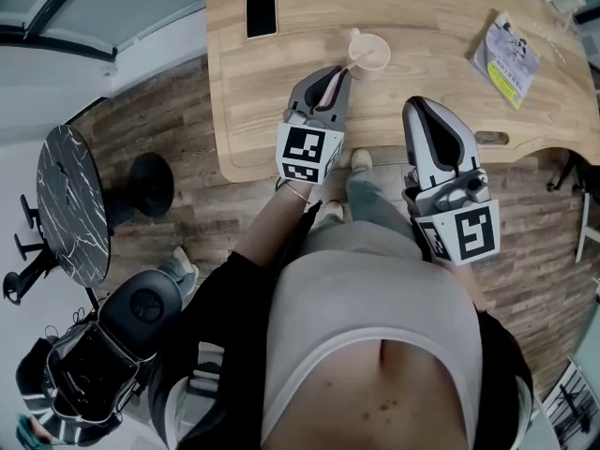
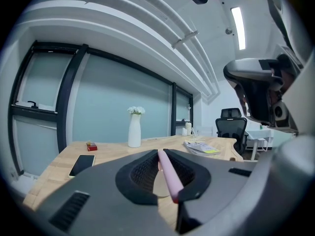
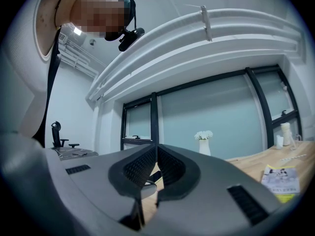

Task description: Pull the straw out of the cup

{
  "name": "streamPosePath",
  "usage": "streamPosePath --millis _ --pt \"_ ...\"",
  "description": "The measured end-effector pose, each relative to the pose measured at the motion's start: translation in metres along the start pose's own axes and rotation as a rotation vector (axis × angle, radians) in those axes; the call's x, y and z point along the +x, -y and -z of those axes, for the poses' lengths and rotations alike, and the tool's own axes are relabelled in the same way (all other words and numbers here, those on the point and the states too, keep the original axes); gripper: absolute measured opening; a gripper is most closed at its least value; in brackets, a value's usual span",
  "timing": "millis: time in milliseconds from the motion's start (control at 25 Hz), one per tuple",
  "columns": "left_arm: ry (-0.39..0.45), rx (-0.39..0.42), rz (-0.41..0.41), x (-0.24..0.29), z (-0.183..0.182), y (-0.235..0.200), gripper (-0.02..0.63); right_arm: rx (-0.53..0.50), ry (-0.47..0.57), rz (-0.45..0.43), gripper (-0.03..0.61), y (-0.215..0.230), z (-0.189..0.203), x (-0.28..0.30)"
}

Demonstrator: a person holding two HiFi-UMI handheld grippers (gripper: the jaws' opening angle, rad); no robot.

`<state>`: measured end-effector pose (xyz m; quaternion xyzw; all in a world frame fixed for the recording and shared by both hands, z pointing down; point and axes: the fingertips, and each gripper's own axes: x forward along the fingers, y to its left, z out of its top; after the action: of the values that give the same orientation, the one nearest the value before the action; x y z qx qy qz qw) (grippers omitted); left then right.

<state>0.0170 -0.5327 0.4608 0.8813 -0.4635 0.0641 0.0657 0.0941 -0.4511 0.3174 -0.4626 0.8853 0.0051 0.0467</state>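
Your left gripper (image 1: 339, 73) had its jaws clamped on the pink straw (image 2: 167, 173), which ran lengthwise along them, aimed at the cup (image 1: 369, 54) just past their tips on the worktop (image 1: 422, 26). Your right gripper (image 1: 422, 111) sat beside it, jaws pressed together on nothing. By my reckoning the pull belonged to the left, straight back along the straw's line.

Two grippers were counted: the left gripper (image 1: 336, 73) and the right gripper (image 1: 419, 108). One pink straw (image 2: 168, 173), one cup (image 1: 368, 54), one phone (image 1: 262, 11) far left, one booklet (image 1: 507, 59) far right, one white vase (image 2: 134, 131) and one small red box (image 2: 91, 146) were seen. Two tables were counted: a wooden table (image 1: 422, 7) and a round marble table (image 1: 67, 204).
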Motion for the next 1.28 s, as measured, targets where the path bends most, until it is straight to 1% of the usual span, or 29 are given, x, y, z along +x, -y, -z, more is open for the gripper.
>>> streamPosePath --millis 240,560,1280 --pt "0.005 0.001 -0.002 -0.002 0.004 -0.004 0.037 0.002 0.004 -0.009 0.031 -0.004 0.003 0.003" --pt "0.024 0.011 -0.007 -0.018 -0.007 0.001 0.037 -0.007 0.021 -0.013 0.031 -0.017 -0.008 -0.007" --pt "0.036 0.021 -0.013 -0.038 -0.011 -0.003 0.037 -0.017 0.039 -0.034 0.031 -0.036 -0.017 -0.007"
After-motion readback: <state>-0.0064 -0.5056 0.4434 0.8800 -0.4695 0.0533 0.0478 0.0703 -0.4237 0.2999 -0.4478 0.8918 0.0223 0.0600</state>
